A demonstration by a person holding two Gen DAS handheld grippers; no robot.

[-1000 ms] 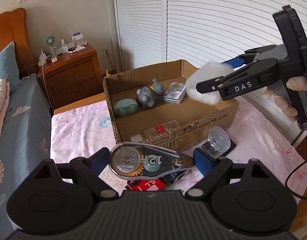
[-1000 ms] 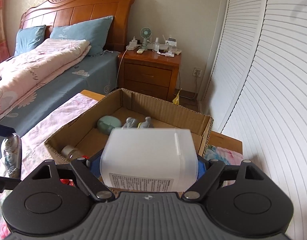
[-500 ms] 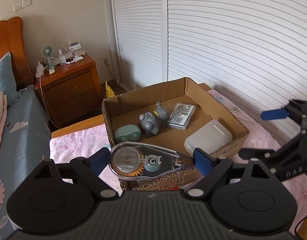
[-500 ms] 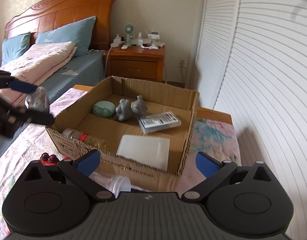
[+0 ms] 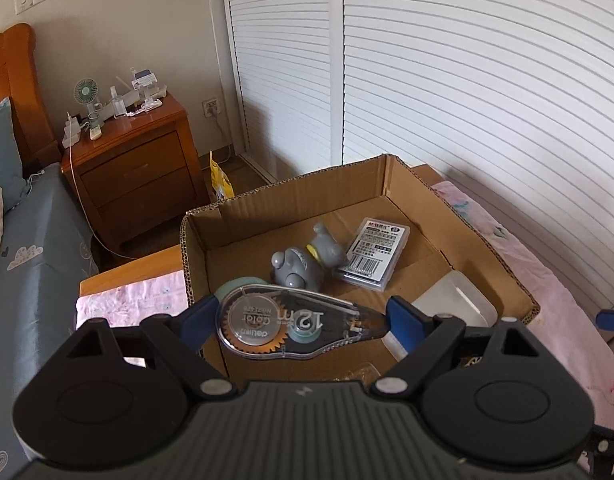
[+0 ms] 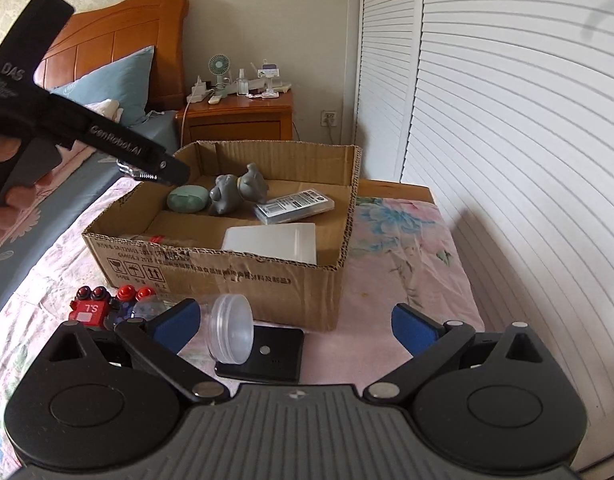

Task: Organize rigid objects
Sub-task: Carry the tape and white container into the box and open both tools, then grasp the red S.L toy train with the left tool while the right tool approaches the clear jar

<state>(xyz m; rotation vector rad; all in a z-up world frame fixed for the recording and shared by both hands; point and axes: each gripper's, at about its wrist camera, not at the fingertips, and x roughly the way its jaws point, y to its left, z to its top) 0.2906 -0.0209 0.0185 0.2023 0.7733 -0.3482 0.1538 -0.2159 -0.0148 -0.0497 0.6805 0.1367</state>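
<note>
My left gripper (image 5: 303, 320) is shut on a clear correction-tape dispenser (image 5: 267, 320), held above the left side of the open cardboard box (image 5: 283, 192). In the box lie a white plastic box (image 5: 455, 304), a grey toy animal (image 5: 303, 264), a labelled clear case (image 5: 377, 256) and a green oval case (image 6: 188, 199). My right gripper (image 6: 295, 324) stands wide open and empty in front of the cardboard box (image 6: 227, 276). The white plastic box (image 6: 271, 240) rests against the near wall. A finger (image 6: 107, 140) of the left gripper reaches over the box's far left corner.
On the pink floral cloth (image 6: 403, 264) before the box lie a clear round jar (image 6: 231, 330), a flat black device (image 6: 267, 356) and a red toy vehicle (image 6: 89, 308). A small bottle (image 6: 155, 238) lies inside the box. A wooden nightstand (image 5: 135, 168) and bed stand beyond, slatted doors on the right.
My right gripper let go of the white plastic box into the cardboard box, opened wide and drew back toward the front. My left gripper carried the tape dispenser forward over the box.
</note>
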